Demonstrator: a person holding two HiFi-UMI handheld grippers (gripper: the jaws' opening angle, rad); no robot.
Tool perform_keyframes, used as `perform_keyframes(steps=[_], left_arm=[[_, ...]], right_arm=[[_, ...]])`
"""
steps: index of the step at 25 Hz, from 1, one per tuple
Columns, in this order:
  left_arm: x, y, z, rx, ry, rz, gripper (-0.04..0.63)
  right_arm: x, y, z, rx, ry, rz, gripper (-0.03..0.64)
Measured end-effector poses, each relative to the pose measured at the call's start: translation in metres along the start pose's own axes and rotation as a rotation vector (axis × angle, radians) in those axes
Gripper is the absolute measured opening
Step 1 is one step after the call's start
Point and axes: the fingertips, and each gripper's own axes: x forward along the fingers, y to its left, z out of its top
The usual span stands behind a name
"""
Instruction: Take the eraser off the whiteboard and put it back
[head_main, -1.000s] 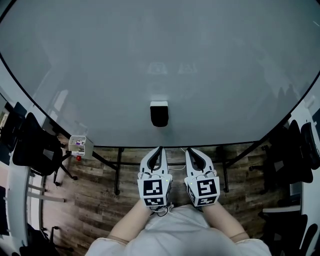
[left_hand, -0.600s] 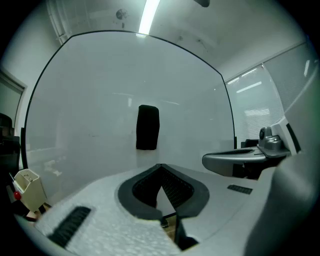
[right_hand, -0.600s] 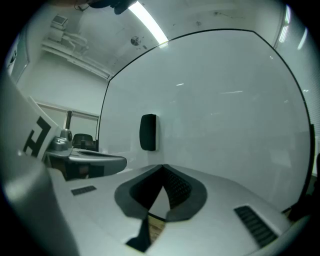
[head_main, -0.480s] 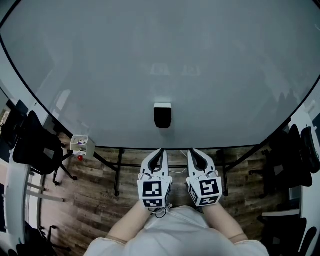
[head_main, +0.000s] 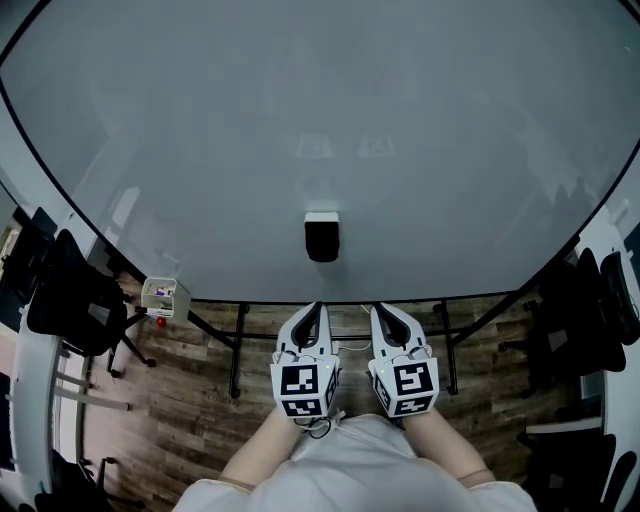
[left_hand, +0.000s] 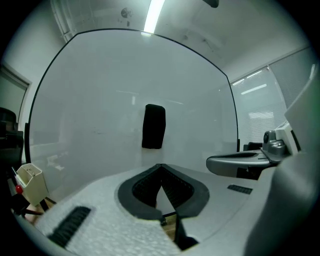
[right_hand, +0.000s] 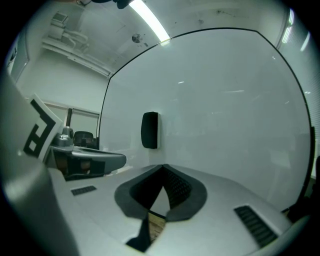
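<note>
- The eraser (head_main: 321, 237) sat upright low on the face of the whiteboard (head_main: 320, 110). It touched only the board, which is where the task sentence wants it to end up.
- The left gripper (head_main: 318, 308) was clenched on nothing. Its jaw tips met, and only bare board and floor showed through the gap behind them.
- The right gripper (head_main: 378, 308) was likewise closed and empty, as its own view showed.
- Both grippers were held side by side close to the person's body, aimed nearly level at the board. The eraser lay at 12 o'clock from them, well apart.
- Judged from this alone, the scene fitted two stages equally. The eraser may have been waiting on the board to be taken off, or it may have been set back there with the grippers drawn away.
- The pictures did not settle which, so no next move could be named with confidence.
- No brand or label could be read on the eraser or the board.
- The cube (head_main: 305, 382) on each gripper bore black-and-white square markers, not letters.
- A small box (head_main: 163, 295) at 10 o'clock from the left gripper carried print too small to read.
</note>
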Motion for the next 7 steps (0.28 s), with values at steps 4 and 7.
perform_keyframes(steps=[4,7], left_arm=[[0.0006,-0.0030,-0.0032,-0.014,0.003,-0.016,0.017],[0.0014,-0.0033,-0.0027,-0.014,0.000,-0.025,0.017]], right_arm=[[-0.0006,0.0057,-0.0021,-0.005,0.005,0.010,0.026],[0.0020,0.0069,-0.0022,-0.004,0.003,0.015,0.026]])
